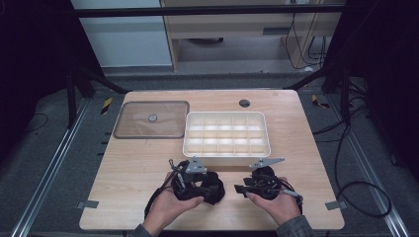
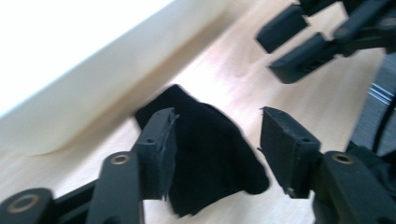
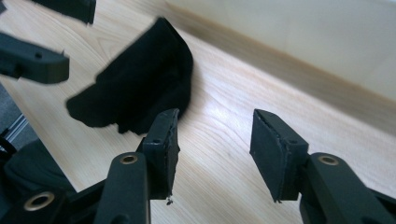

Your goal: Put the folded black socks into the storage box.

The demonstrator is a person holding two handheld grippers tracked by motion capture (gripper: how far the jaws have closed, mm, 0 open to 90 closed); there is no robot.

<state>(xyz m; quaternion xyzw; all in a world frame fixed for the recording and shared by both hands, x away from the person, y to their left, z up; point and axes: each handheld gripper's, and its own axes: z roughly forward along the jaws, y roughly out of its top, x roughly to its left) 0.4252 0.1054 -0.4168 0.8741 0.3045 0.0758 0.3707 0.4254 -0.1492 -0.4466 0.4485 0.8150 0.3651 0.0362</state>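
A crumpled black cloth (image 1: 215,191) lies on the wooden table (image 1: 296,143) just in front of a white compartment box (image 1: 225,159). My left gripper (image 1: 208,183) hovers over it near the front edge. In the left gripper view the cloth (image 2: 210,154) sits between the jaws of my left gripper (image 2: 217,123), which stand open, with the right pad clear of the fabric. My right gripper (image 1: 240,188) points left toward the cloth. In the right gripper view my right gripper (image 3: 215,123) is open over bare wood, and the cloth (image 3: 140,88) lies beyond its left jaw.
The box (image 2: 70,70) is divided into several empty cells and stands mid-table. A clear lid (image 1: 148,129) with a small knob lies flat to its left. A round cable hole (image 1: 244,103) is near the far edge. Cables run on the floor to the right.
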